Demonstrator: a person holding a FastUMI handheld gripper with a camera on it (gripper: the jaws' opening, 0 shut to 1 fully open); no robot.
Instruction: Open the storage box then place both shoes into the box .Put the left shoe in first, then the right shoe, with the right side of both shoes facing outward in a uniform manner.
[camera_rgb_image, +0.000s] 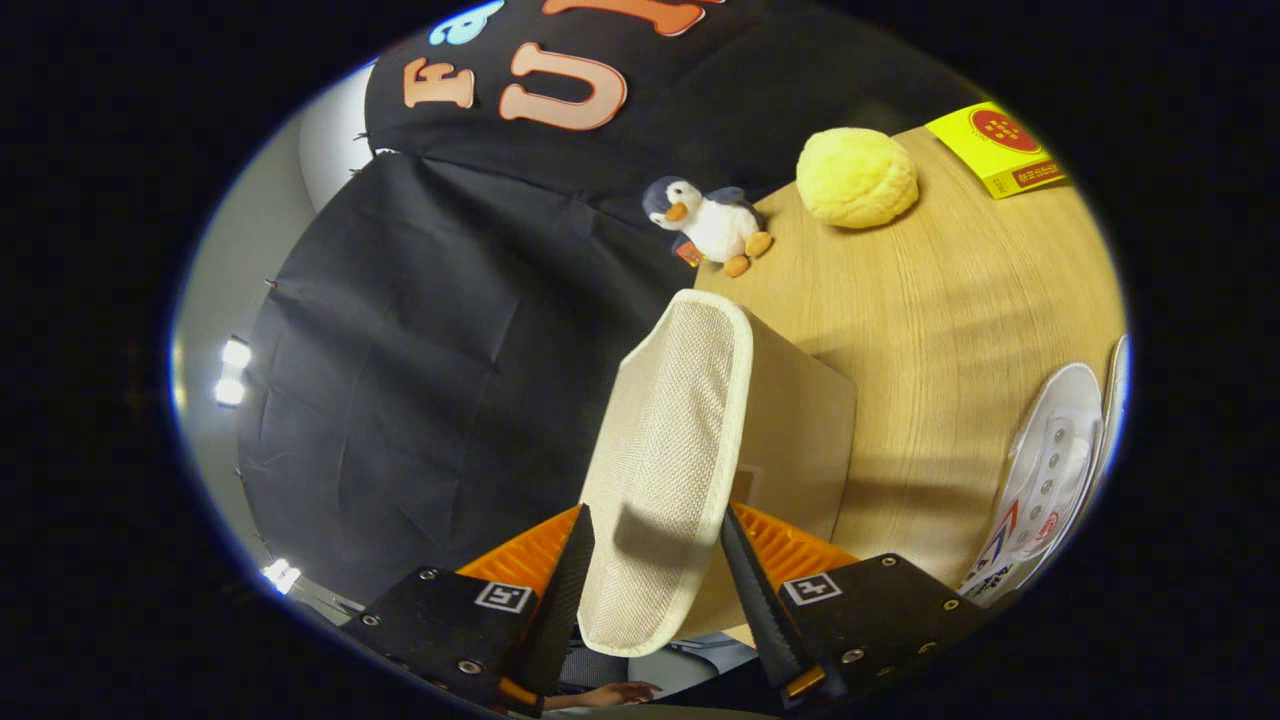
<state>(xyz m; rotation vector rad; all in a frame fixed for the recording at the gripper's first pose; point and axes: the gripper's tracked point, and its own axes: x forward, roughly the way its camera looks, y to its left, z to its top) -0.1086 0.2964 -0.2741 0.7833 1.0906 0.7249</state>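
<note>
Fingers (572, 560) pinch the box lid (668, 440) at frame centre; we judge we hold it raised so shoes (1045, 480) at right can enter.

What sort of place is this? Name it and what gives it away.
Likely a staged recording booth, not a home: black cloth wall, bright lamps, and props on a wooden table, a penguin toy among them. The gripper grips the storage box's lid.

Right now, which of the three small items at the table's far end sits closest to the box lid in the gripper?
The penguin plush, just beyond the raised lid that the gripper holds. The yellow round plush and yellow carton lie farther off.
</note>
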